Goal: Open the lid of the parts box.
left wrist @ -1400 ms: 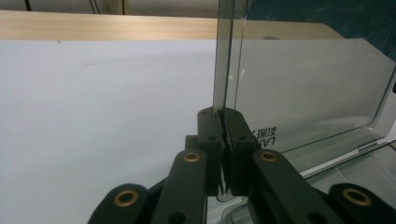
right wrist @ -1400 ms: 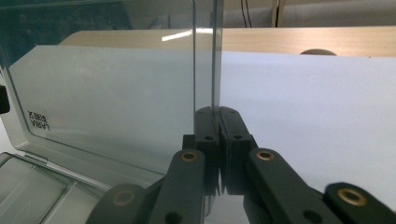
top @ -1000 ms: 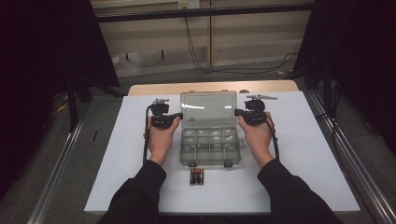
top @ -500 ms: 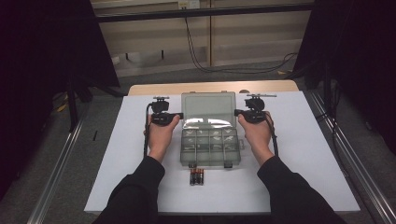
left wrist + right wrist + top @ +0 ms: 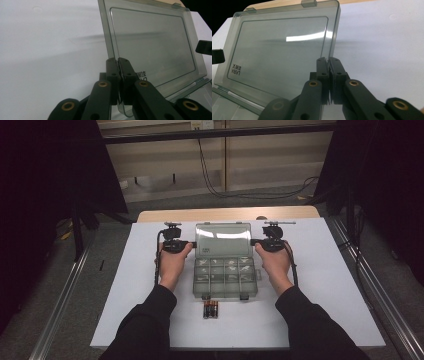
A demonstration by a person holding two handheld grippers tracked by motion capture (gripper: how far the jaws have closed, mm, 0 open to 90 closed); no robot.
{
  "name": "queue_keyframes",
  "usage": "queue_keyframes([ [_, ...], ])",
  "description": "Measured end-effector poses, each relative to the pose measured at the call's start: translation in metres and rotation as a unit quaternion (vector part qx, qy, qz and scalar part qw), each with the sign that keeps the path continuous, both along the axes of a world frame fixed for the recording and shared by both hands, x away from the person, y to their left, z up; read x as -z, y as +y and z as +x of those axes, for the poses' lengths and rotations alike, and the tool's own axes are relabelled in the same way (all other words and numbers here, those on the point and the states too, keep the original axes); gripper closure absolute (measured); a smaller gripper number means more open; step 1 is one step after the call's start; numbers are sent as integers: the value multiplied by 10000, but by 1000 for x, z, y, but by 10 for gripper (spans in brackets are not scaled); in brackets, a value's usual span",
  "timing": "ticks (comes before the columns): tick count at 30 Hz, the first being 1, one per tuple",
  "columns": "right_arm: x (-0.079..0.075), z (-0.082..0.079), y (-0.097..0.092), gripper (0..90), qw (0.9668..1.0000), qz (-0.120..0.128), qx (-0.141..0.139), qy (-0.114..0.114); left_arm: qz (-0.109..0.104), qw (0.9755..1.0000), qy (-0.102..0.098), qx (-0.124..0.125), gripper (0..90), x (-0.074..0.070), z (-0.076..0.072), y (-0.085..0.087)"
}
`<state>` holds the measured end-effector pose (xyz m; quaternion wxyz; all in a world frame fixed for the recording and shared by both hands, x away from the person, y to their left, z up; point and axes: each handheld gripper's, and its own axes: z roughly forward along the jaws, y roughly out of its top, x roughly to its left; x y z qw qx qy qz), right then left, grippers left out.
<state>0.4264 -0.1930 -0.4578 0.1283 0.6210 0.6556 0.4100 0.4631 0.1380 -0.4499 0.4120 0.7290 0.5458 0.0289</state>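
While my two hand-held grippers clamp the lid's side edges, this is the layout:
Desk (image 5: 325, 270): white, under both.
Lid (image 5: 222, 240): raised, between my grippers.
Box (image 5: 225, 277): open, nearer me than the grippers.
Left hand-held gripper (image 5: 117, 61): closed on lid's left edge.
Right hand-held gripper (image 5: 327, 60): closed on lid's right edge.
Batteries (image 5: 210, 310): nearest me.

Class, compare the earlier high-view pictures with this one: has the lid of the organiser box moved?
No. The lid stands open at the same spot against the table's wooden far edge, with both tongs on its side edges.
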Motion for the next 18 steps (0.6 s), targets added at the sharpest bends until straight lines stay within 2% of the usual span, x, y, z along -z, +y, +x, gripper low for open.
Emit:
queue_keyframes([
  [2,2,1,0,878,10000,35,28,54,53,10000,26,38,879,1,1,1],
  [7,5,1,0,880,9999,35,33,107,-22,9999,108,2,880,4,2,0],
  [10,8,2,0,881,9999,2,39,95,68,9999,146,58,881,6,3,1],
  [11,8,2,1,881,9999,5,28,106,76,9999,144,58,882,7,3,1],
  [12,9,2,1,881,9999,8,62,146,-21,9999,139,-69,883,8,3,-1],
  [14,10,3,1,881,9999,-24,24,119,21,9999,147,0,889,8,4,0],
  [18,10,2,1,879,9999,-93,-44,50,66,10000,41,-33,887,8,3,1],
])
